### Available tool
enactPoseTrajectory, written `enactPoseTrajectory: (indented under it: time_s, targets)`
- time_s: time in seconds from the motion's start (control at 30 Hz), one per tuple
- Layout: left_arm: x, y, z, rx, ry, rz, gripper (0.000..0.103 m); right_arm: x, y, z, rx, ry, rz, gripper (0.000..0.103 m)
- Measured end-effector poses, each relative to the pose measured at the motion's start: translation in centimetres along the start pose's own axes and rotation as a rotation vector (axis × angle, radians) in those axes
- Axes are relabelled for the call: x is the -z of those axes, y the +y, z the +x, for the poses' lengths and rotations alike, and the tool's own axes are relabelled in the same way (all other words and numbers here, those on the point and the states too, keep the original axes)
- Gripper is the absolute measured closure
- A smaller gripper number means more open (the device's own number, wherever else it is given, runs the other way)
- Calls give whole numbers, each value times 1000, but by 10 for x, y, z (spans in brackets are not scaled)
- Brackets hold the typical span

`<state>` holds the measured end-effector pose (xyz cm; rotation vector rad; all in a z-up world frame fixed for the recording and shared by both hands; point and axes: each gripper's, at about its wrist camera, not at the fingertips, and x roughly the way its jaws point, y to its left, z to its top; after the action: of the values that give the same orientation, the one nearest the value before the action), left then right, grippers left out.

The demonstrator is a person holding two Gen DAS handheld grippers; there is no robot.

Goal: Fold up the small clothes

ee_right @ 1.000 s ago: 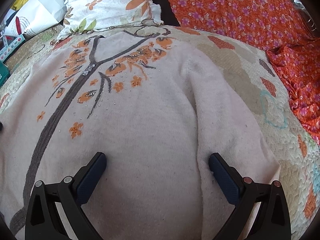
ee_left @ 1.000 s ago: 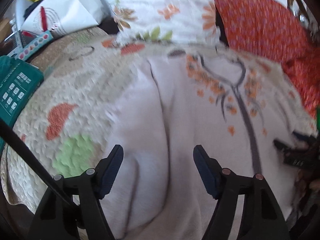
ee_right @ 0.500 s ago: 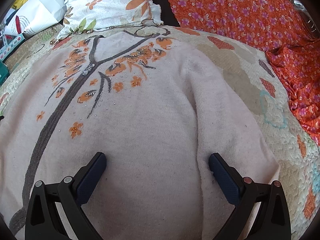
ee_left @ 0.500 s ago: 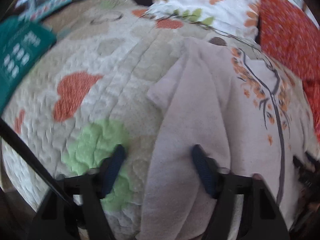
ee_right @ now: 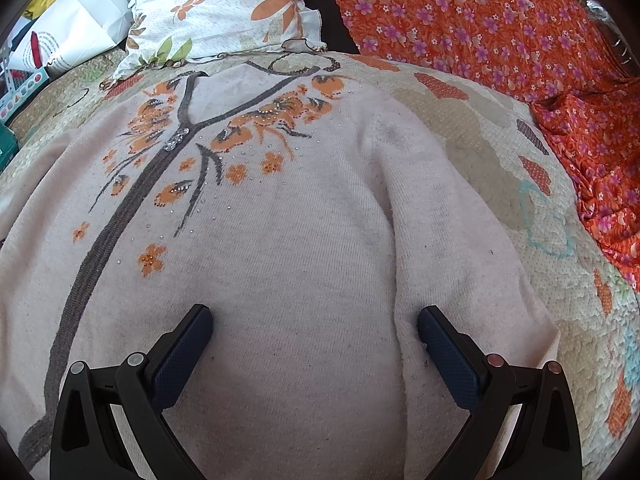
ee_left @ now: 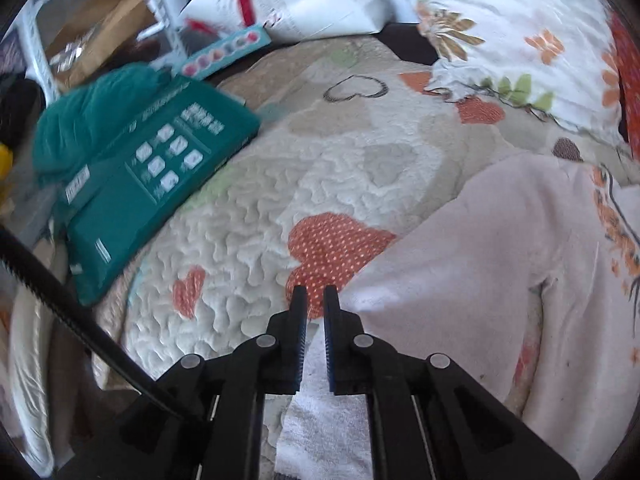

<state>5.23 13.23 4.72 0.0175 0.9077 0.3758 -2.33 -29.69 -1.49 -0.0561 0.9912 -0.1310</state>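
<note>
Sweaters: one (ee_right: 280,240)
Grippers: two (ee_left: 315,304) (ee_right: 314,320)
Flower pillows: one (ee_right: 224,4)
Green boxes: one (ee_left: 160,168)

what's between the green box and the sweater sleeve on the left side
Only bare quilt with heart patches separates the green box from the sweater sleeve, in the left wrist view.

Teal box (ee_left: 152,184) with white print and icons, blurred past reading, no other legible text

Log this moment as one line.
left tool: shut on sweater sleeve | right tool: open over sweater | fold: not yet made
</note>
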Motion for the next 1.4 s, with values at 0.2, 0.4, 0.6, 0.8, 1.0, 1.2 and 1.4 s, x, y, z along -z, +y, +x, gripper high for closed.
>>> enactPoseTrajectory:
  time_s: [0.2,0.4,0.6,0.8,1.0,1.2,1.4]
  targets:
    - [15,1,-40,200,-84,-86,48,2,-2,-1,-10,-13,5,0]
    - [37,-48,-70,438,-58,25,36,-9,-17,-28,-122,10,69,31]
    - [54,-86,-74,578,45,145,36,-3,-67,-108,-62,-129,160,29]
    - [62,-90,-83,614,52,166,36,43,-63,-105,26,-24,124,29]
    - [68,-96,-81,605,65,196,36,76,2,-116,-215,-6,58,29]
    - [71,-96,-76,593,84,188,36,91,10,-101,-162,83,-3,90]
    - [69,-92,-73,604,101,161,36,96,-110,-176,48,33,196,91]
